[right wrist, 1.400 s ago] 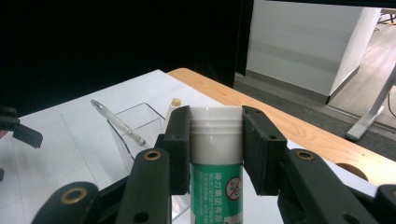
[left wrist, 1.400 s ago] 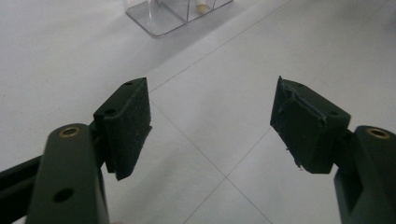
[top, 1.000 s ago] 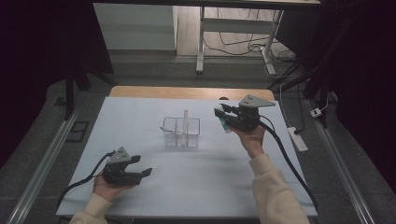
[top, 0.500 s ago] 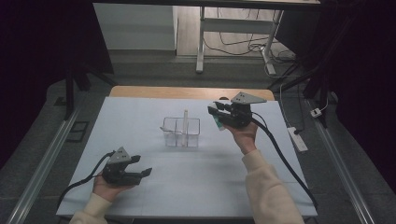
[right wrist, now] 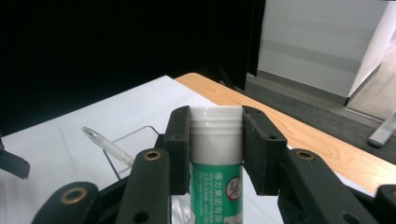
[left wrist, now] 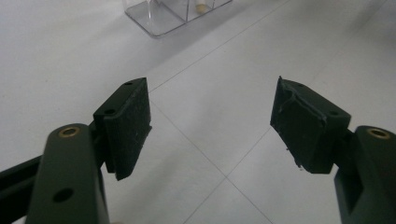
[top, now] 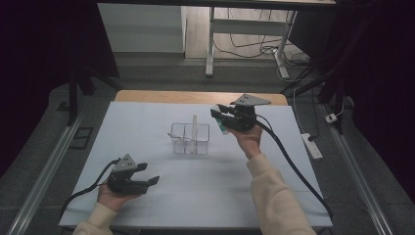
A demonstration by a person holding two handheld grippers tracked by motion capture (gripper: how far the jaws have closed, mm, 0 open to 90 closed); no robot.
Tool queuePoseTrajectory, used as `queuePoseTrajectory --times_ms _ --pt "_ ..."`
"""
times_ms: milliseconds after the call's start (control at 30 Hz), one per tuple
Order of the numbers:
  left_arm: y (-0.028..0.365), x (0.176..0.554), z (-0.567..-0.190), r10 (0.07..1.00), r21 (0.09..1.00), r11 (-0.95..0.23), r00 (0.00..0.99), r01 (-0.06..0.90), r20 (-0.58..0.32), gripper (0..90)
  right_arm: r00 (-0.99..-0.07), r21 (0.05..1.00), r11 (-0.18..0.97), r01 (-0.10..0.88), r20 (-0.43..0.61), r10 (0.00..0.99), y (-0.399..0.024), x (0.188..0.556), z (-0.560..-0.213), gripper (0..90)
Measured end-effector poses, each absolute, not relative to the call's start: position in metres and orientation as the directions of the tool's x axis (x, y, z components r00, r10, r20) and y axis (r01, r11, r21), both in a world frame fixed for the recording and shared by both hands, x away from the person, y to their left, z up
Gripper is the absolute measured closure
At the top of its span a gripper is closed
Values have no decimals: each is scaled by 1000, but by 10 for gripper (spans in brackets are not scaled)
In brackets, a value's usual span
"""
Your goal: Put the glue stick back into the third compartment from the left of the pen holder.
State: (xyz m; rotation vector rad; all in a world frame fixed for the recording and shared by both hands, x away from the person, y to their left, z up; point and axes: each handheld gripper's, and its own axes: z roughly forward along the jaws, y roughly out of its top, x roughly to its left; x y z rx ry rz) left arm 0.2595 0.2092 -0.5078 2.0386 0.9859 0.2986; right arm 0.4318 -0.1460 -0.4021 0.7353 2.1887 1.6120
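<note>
Right gripper view: right tool (right wrist: 217,154) pinches glue stick (right wrist: 215,186) below its white cap.
Handling: likely light, rigid, smooth plastic.
Left tool (left wrist: 210,126): spread, empty.

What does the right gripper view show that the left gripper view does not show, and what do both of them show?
Right gripper view: its jaws are shut on a green glue stick with a white cap, and a pen leans in the clear organizer; the wooden table edge runs behind. Left gripper view: two open jaws with nothing between them, above faint lines on the white mat. Both: the clear organizer and the white mat.
</note>
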Motion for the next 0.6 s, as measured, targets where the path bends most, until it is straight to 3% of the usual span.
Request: queuePoseTrajectory --times_ms 600 --pt "209 260 -509 734 767 -349 666 539 -134 287 -825 954 211 211 58 562 -128 438 -406 644"
